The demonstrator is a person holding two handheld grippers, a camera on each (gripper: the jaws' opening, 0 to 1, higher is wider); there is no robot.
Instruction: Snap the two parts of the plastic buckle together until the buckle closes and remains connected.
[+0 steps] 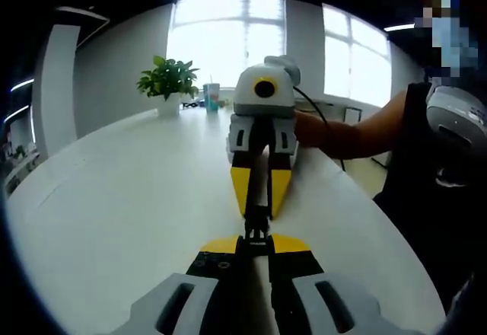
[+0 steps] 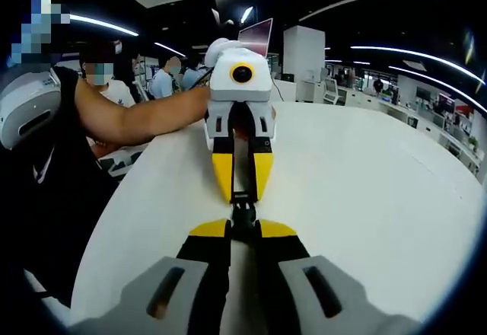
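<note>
A white table [image 1: 114, 198] carries a potted plant [image 1: 168, 84] and cup [image 1: 211, 96].

The black plastic buckle [image 1: 257, 224] [image 2: 241, 212] hangs above the white table, stretched lengthwise from six toward twelve o'clock, its halves meeting.

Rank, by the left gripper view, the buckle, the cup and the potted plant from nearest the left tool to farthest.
1. Buckle: between the left tool and the right tool.
2. Potted plant and cup: both on the table's far end, too close to call.
</note>
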